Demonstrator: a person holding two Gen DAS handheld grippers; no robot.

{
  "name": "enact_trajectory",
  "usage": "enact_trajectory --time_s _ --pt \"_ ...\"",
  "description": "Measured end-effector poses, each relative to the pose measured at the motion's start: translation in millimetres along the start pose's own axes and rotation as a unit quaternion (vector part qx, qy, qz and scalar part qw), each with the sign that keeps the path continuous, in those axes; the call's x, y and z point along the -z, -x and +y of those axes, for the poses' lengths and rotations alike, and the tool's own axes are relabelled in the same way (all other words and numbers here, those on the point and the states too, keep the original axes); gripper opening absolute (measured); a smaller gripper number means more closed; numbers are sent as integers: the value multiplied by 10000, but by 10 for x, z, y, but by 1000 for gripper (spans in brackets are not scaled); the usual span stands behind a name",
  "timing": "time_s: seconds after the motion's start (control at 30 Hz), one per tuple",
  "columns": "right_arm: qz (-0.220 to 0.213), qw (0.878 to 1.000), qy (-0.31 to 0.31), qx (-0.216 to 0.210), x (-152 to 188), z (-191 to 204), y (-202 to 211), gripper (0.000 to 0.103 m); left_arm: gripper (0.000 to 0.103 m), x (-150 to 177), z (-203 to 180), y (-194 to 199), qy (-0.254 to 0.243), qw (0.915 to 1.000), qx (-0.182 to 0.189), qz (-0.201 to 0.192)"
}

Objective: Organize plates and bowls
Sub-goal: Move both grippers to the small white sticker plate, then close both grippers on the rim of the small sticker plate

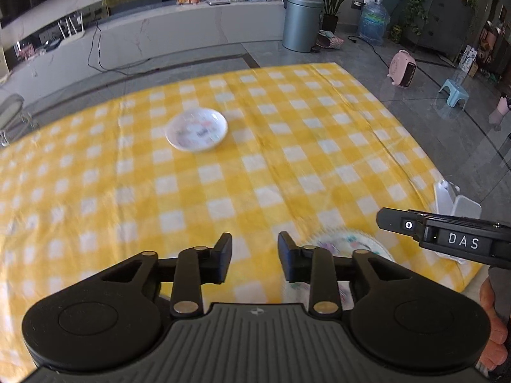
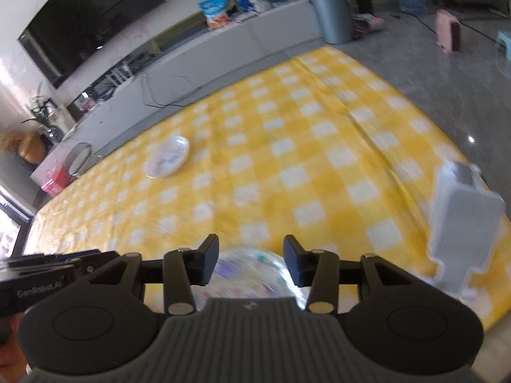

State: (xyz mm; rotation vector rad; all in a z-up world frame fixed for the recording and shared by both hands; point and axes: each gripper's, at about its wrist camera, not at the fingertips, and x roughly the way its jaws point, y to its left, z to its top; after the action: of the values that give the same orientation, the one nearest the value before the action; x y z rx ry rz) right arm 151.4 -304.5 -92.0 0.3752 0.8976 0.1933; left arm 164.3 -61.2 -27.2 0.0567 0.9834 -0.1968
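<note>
A white patterned plate (image 1: 196,134) lies far out on the yellow checked tablecloth (image 1: 287,166); the right wrist view shows this plate (image 2: 167,157) at the far left. A second patterned dish (image 1: 348,242) rests near the table's front edge, partly hidden behind my left gripper's right finger. My left gripper (image 1: 255,260) hangs above the cloth, open, nothing between its fingers. My right gripper (image 2: 251,263) is open too, above the near dish (image 2: 247,276), its pads apart from it. The right gripper's body (image 1: 447,239) juts in at the right of the left wrist view.
A white plastic rack (image 2: 463,223) stands at the table's right edge, seen as a white rack (image 1: 453,201) in the left wrist view. Beyond the table are a grey bin (image 1: 301,22), a pink heater (image 1: 402,68) and a blue stool (image 1: 453,91).
</note>
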Motion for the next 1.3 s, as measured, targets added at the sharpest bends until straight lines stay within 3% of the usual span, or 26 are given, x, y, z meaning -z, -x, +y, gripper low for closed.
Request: enact_trajectory --time_s 0.13,0.33,0.87,1.13,1.3 --pt "-49 9998 196 -86 -197 294 -121 55 39 -201 210 25 157 9998 58 -96" --pt "-73 9995 242 -193 -483 606 -404 57 39 -457 485 -100 444 9985 275 -159" --pt "-23 9987 -181 -478 -1006 747 -1380 56 44 -878 1066 -832 606 9970 282 -379" --pt "218 9966 -460 -653 -1153 765 -1878 49 44 -1068 1368 -1231 789 9957 370 -300" --pt "408 9966 -468 -549 -1184 834 -2176 37 34 -1096 1525 -1528 1010 9943 323 -57"
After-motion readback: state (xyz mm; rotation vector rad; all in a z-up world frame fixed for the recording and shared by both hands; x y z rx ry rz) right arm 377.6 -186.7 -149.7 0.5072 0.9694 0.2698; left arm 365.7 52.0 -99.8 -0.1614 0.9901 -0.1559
